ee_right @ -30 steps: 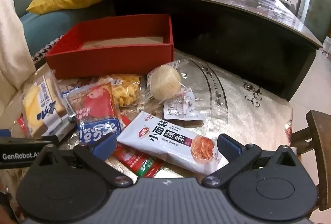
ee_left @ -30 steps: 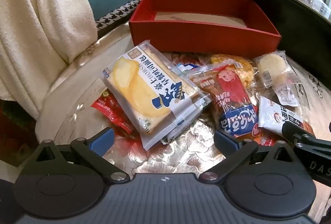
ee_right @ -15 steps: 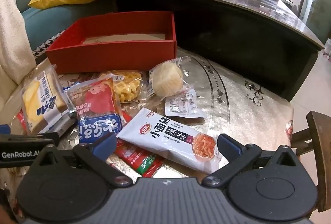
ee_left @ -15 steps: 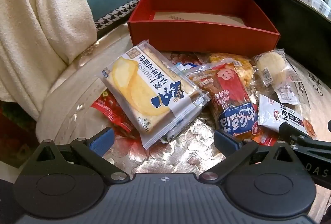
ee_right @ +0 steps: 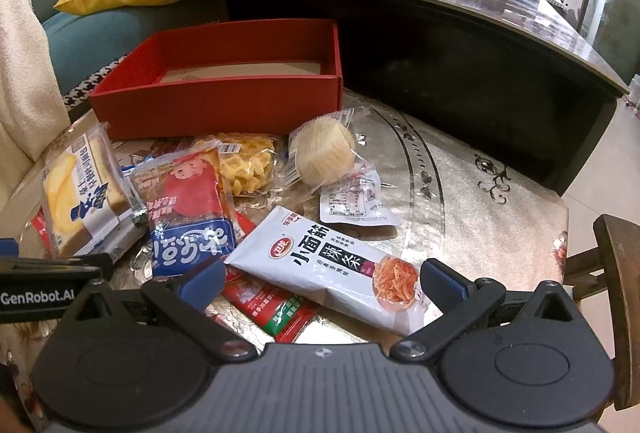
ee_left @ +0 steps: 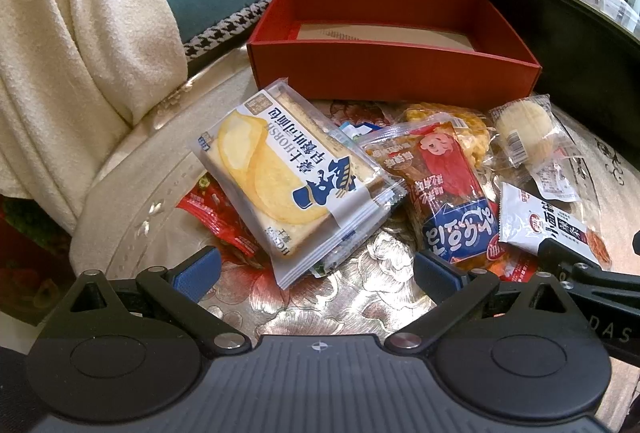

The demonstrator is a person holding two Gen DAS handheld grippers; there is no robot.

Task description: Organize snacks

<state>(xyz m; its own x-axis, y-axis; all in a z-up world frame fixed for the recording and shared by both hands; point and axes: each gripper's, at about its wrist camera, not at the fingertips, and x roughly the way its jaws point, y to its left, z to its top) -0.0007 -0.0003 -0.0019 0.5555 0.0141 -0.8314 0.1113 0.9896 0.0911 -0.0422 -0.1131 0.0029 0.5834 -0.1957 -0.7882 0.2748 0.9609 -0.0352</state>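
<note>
Both grippers have edged closer to the snack pile since a second ago. We see the right gripper (ee_right: 322,283) spread wide, holding nothing, straddling the white noodle-strip packet (ee_right: 328,265) well in front of the red box (ee_right: 224,105); the left gripper (ee_left: 314,269), equally wide and empty, faces the sliced-bread pack (ee_left: 292,179). We judge the approach under way: next, close on a packet and lift it into the empty box. Red sachets (ee_right: 276,307) and a blue wrapper lie half buried; we cannot read them.
</note>
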